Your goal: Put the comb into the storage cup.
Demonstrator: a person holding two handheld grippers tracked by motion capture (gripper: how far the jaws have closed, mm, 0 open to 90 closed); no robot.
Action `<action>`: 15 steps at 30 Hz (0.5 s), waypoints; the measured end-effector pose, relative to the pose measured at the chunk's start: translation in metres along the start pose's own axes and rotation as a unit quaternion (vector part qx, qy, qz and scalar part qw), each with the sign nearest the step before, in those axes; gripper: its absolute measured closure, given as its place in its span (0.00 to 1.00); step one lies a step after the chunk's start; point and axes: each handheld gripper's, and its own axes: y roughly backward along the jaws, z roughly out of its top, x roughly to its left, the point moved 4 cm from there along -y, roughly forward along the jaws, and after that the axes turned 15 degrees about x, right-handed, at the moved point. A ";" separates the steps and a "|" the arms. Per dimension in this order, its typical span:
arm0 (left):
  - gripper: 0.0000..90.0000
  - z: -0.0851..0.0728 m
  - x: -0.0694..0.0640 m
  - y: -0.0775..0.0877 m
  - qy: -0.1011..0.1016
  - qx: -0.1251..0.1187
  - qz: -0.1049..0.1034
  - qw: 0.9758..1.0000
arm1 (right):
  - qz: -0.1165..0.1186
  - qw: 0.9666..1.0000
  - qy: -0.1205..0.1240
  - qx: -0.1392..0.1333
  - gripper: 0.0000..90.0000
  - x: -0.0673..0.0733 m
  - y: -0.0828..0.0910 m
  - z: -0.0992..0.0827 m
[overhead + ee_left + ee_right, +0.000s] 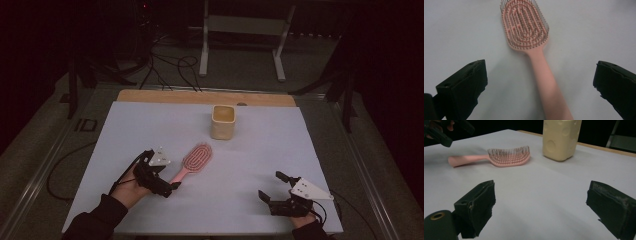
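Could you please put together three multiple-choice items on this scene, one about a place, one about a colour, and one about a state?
1. Where does the hairbrush lie relative to the cup?
A. Inside it
B. On the table, nearer the person and to the left
C. Behind it, at the far edge

2. What colour is the hairbrush?
A. Pink
B. Blue
C. Black

3. How is the left gripper set?
A. Shut on the handle
B. Open, jaws either side of the handle
C. Open, over the cup

Answers: 1 B, the high view shows it flat on the white sheet before the cup. 2 A, pink in each view. 3 B, the left gripper view shows a gap on both sides.
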 end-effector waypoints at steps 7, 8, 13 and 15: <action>0.00 0.008 0.000 -0.004 0.013 0.011 -0.007 1.000 | 0.002 1.000 -0.002 0.000 0.09 0.000 0.000 0.000; 0.00 0.009 0.001 -0.004 0.015 0.015 -0.006 1.000 | 0.002 1.000 -0.001 0.000 0.09 0.000 0.000 0.000; 0.00 0.014 0.001 -0.007 0.025 0.034 -0.008 0.999 | 0.002 1.000 -0.002 0.000 0.09 0.000 0.000 0.000; 0.00 0.015 0.001 -0.009 0.030 0.041 -0.013 0.999 | 0.002 1.000 -0.002 0.002 0.09 0.000 0.000 0.000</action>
